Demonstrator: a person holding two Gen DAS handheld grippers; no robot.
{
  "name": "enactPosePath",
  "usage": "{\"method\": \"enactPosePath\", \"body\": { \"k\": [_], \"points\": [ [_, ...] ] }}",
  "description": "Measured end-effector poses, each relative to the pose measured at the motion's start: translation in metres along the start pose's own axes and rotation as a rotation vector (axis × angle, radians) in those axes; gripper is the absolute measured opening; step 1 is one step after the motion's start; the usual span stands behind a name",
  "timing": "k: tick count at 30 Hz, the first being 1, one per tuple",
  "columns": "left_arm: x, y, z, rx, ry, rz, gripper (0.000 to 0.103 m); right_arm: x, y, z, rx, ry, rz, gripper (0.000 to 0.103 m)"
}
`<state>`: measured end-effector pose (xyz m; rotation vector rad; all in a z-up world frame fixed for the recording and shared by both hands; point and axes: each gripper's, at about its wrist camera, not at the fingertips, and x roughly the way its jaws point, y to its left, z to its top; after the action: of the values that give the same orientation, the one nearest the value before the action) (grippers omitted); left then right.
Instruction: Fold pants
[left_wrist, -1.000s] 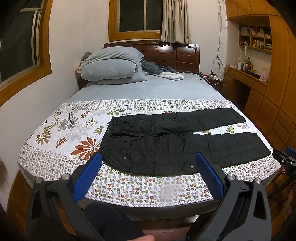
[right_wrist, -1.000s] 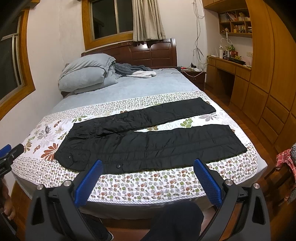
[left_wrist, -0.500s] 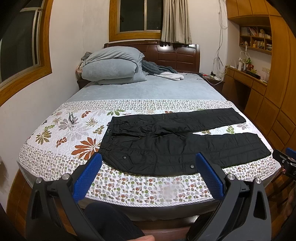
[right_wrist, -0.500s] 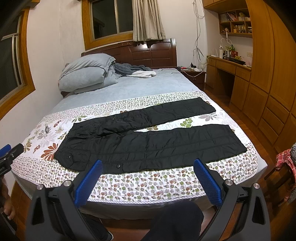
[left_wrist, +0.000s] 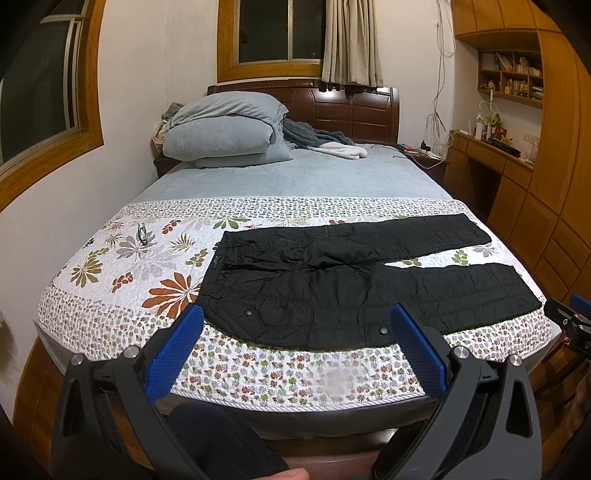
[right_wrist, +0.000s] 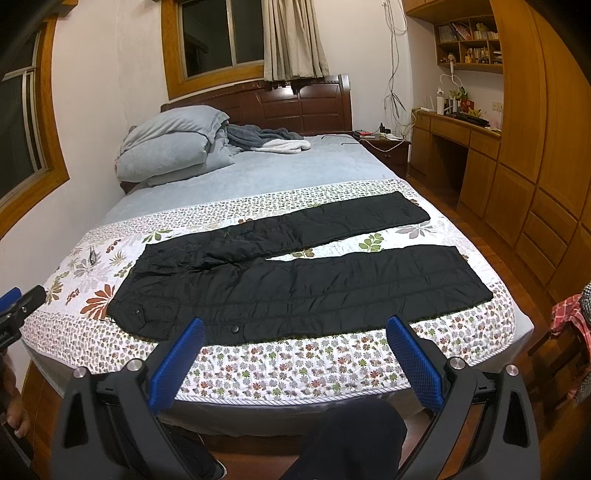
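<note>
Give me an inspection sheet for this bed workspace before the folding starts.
Surface: floral quilt across the foot of the bed, lying flat.
Job's things: black pants spread flat, unfolded, legs apart, waist to the left.
Clutter: glasses on the quilt; pillows and gray blanket by the headboard.
Grippers: left hand-held gripper and right hand-held gripper open, short of the bed, holding nothing.
Cables: wires hanging on the wall above the nightstand.
Surroundings: wooden desk, curtained window.

Black jaws, blue textured pads (left_wrist: 173, 352).
</note>
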<state>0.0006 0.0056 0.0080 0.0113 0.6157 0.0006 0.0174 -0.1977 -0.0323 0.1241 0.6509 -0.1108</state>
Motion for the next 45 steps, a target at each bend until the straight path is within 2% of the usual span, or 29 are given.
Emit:
{"method": "enactPosePath", "body": {
  "k": [8,11,12,14,16,18,20,22,23,24,25,26,30,32,36,39,41,45],
  "points": [
    [0.001,0.001,0.000,0.002,0.003,-0.003,0.100,0.002,0.000,-0.001,-0.001,0.004,-0.003,0.100],
    [0.015,0.006,-0.005,-0.006,0.021,-0.038,0.101,0.007,-0.004,0.000,0.010,-0.001,0.002,0.100],
    [0.027,0.012,-0.007,-0.019,0.040,-0.079,0.101,0.014,-0.011,0.002,0.025,0.001,0.015,0.100],
    [0.057,0.032,-0.012,-0.083,0.115,-0.193,0.101,0.037,-0.029,0.003,0.077,0.060,0.059,0.100],
    [0.099,0.062,-0.019,-0.180,0.221,-0.371,0.100,0.071,-0.063,0.002,0.178,0.153,0.154,0.100],
    [0.133,0.092,-0.028,-0.285,0.271,-0.437,0.100,0.105,-0.095,-0.003,0.254,0.227,0.197,0.100],
    [0.165,0.123,-0.035,-0.354,0.285,-0.421,0.101,0.140,-0.131,-0.013,0.338,0.294,0.244,0.100],
    [0.186,0.149,-0.038,-0.401,0.259,-0.351,0.101,0.162,-0.157,-0.020,0.397,0.322,0.267,0.100],
    [0.199,0.162,-0.040,-0.428,0.281,-0.332,0.101,0.172,-0.169,-0.023,0.422,0.334,0.270,0.100],
    [0.219,0.176,-0.044,-0.472,0.365,-0.333,0.101,0.185,-0.184,-0.028,0.450,0.344,0.272,0.100],
    [0.237,0.184,-0.047,-0.521,0.440,-0.336,0.100,0.195,-0.196,-0.032,0.475,0.354,0.267,0.100],
    [0.252,0.194,-0.051,-0.573,0.483,-0.338,0.100,0.201,-0.204,-0.034,0.495,0.358,0.265,0.100],
    [0.298,0.222,-0.061,-0.657,0.487,-0.301,0.100,0.224,-0.236,-0.045,0.534,0.369,0.202,0.100],
    [0.314,0.230,-0.064,-0.722,0.500,-0.342,0.100,0.229,-0.246,-0.048,0.527,0.367,0.157,0.100],
    [0.356,0.239,-0.071,-0.746,0.574,-0.279,0.100,0.236,-0.268,-0.058,0.568,0.367,0.144,0.100],
    [0.369,0.245,-0.070,-0.772,0.554,-0.270,0.100,0.236,-0.298,-0.069,0.691,0.335,0.186,0.100],
    [0.372,0.242,-0.065,-0.744,0.551,-0.272,0.100,0.237,-0.319,-0.076,0.778,0.308,0.219,0.100],
    [0.372,0.228,-0.061,-0.652,0.561,-0.228,0.100,0.242,-0.360,-0.088,0.937,0.245,0.317,0.100]
  ]
}}
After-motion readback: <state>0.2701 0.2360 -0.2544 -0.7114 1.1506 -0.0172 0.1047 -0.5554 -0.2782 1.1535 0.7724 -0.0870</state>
